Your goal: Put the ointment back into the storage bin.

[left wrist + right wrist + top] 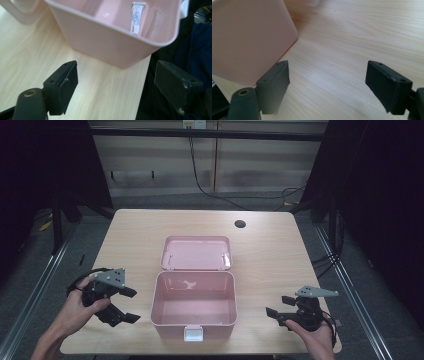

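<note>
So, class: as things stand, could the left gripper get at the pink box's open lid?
Probably yes: the left gripper stands open beside the pink box, and bare table lies between it and the lid.

pink box mid-table, raised lid behind, bare tabletop either side

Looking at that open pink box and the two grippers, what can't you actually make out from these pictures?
- Print on the white label inside the pink box: too small and blurred, left gripper view.
- Far part of the box: cut off by the top edge, left gripper view.
- How the white latch works: too small, high view.
- Box interior in the right gripper view: hidden by its own blurred wall.
- What the dark round spot on the table is: too small, high view.
</note>
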Demonstrator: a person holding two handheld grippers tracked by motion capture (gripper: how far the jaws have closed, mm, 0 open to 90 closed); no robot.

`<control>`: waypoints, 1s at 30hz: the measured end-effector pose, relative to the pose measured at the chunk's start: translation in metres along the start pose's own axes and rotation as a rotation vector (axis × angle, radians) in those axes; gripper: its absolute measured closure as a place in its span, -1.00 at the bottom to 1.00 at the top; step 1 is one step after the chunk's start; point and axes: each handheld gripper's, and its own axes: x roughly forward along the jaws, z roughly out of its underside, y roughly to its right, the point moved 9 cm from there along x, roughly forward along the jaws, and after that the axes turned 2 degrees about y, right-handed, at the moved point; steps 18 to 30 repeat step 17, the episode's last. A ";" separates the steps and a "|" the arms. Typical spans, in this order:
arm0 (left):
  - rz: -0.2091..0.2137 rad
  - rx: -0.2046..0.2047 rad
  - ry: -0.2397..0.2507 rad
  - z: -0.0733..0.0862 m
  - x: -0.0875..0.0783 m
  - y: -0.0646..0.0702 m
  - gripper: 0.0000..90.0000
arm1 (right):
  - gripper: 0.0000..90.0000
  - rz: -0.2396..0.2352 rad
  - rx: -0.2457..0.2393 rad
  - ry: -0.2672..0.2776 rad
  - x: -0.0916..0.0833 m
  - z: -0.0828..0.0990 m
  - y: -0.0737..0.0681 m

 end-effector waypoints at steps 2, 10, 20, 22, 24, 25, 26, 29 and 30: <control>-0.006 -0.018 0.005 0.005 0.003 -0.003 -0.58 | -0.58 0.001 0.006 -0.002 0.000 0.000 0.001; -0.039 -0.065 0.065 0.019 0.010 -0.009 -0.59 | -0.57 0.010 0.008 -0.004 0.001 0.001 0.002; -0.048 -0.101 0.055 0.035 0.024 -0.013 -0.59 | -0.58 0.017 0.003 -0.041 0.005 0.007 0.000; -0.048 -0.101 0.055 0.035 0.024 -0.013 -0.59 | -0.58 0.017 0.003 -0.041 0.005 0.007 0.000; -0.048 -0.101 0.055 0.035 0.024 -0.013 -0.59 | -0.58 0.017 0.003 -0.041 0.005 0.007 0.000; -0.048 -0.101 0.055 0.035 0.024 -0.013 -0.59 | -0.58 0.017 0.003 -0.041 0.005 0.007 0.000; -0.048 -0.101 0.055 0.035 0.024 -0.013 -0.59 | -0.58 0.017 0.003 -0.041 0.005 0.007 0.000; -0.048 -0.101 0.055 0.035 0.024 -0.013 -0.59 | -0.58 0.017 0.003 -0.041 0.005 0.007 0.000; -0.048 -0.101 0.055 0.035 0.024 -0.013 -0.59 | -0.58 0.017 0.003 -0.041 0.005 0.007 0.000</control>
